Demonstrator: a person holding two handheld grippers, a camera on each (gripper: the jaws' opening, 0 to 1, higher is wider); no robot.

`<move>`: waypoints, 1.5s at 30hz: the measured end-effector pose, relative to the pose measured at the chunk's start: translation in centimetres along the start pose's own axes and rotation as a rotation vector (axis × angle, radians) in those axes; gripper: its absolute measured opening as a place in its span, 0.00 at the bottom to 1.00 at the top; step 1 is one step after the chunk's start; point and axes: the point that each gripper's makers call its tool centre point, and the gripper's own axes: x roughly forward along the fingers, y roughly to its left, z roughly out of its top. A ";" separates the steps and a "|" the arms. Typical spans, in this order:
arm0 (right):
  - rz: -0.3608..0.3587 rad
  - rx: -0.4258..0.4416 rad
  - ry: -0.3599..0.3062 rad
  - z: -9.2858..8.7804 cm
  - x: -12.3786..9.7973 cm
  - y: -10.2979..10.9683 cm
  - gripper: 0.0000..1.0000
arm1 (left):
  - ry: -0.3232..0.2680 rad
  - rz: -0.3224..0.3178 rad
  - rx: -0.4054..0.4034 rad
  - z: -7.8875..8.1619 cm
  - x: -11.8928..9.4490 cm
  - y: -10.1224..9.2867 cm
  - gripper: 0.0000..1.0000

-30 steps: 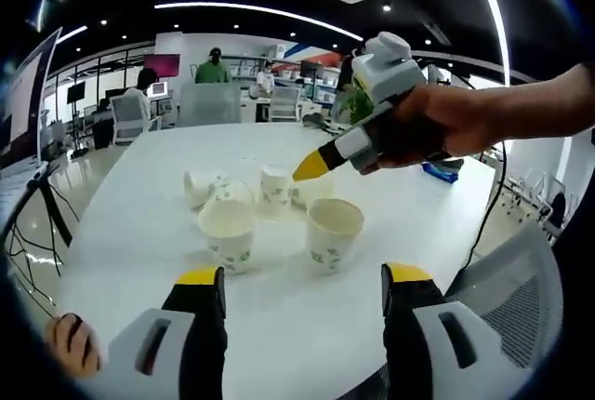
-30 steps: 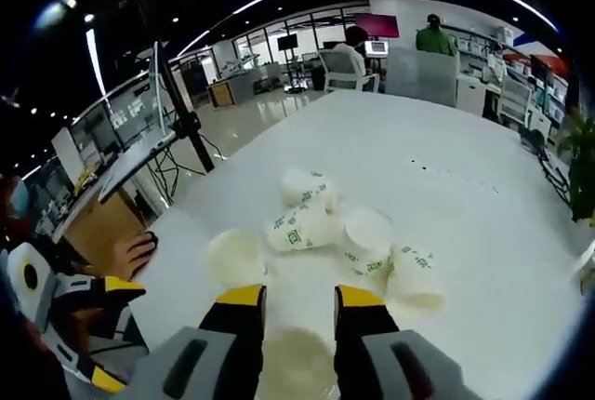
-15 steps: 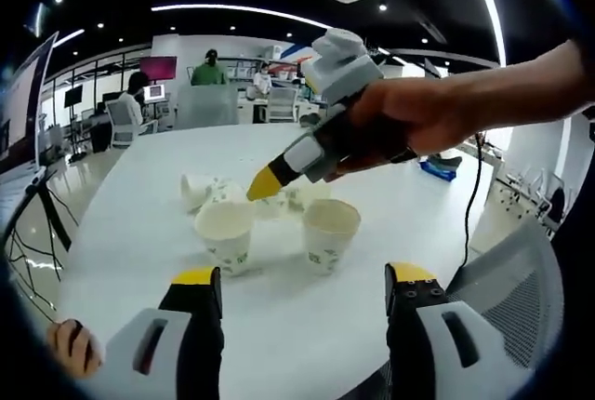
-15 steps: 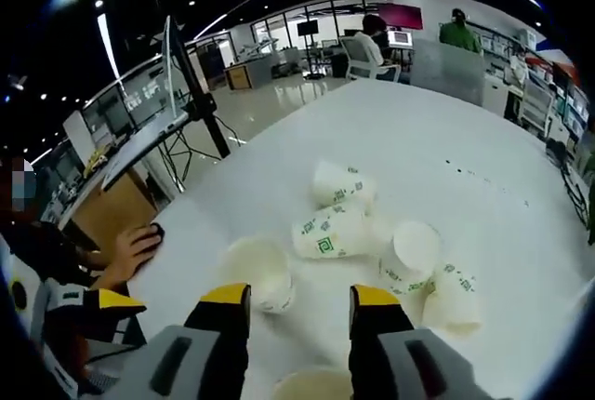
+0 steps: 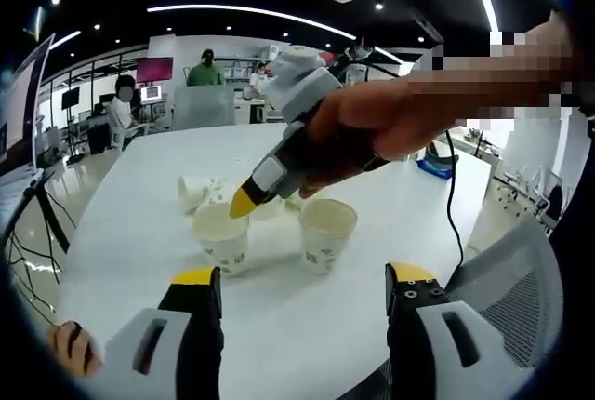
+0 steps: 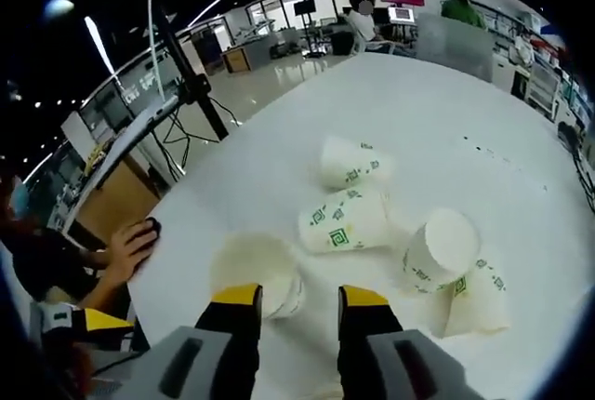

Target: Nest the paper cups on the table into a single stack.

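Observation:
Two white paper cups with green print stand upright on the white table [image 5: 121, 233]: a left cup [image 5: 221, 237] and a right cup [image 5: 325, 230]. More cups lie behind them [image 5: 193, 193]. My left gripper [image 5: 302, 281] stays low at the near edge, jaws wide open and empty. A hand holds my right gripper [image 5: 244, 201] above the left cup's rim. In the right gripper view, that gripper [image 6: 299, 300] is open, the upright cup [image 6: 256, 270] just ahead of its left jaw. Beyond are two cups on their sides [image 6: 344, 223] [image 6: 349, 163], an upside-down cup [image 6: 437, 251] and another tipped one [image 6: 479, 298].
A grey mesh chair [image 5: 502, 298] stands at the table's near right edge. Monitors on stands [image 6: 139, 121] line the left side past the table edge. A person's hand [image 6: 130, 246] rests by that edge. A black cable [image 5: 451, 205] hangs at the right. People sit at far desks.
My right gripper has swung left and down, from above the rear cups to over the left upright cup. The right view's picture has shifted with it. The left gripper has barely moved.

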 end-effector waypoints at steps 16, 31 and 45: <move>-0.029 0.029 0.043 -0.3 1.3 -0.8 0.00 | 0.005 -0.006 -0.004 -0.2 0.1 0.1 0.69; -0.015 0.054 -0.019 0.9 -0.1 -0.3 0.00 | 0.011 -0.003 -0.001 -0.3 0.1 0.1 0.69; -0.038 0.088 -0.109 2.6 -3.8 -1.6 0.00 | 0.014 -0.009 0.010 -0.5 0.3 0.0 0.69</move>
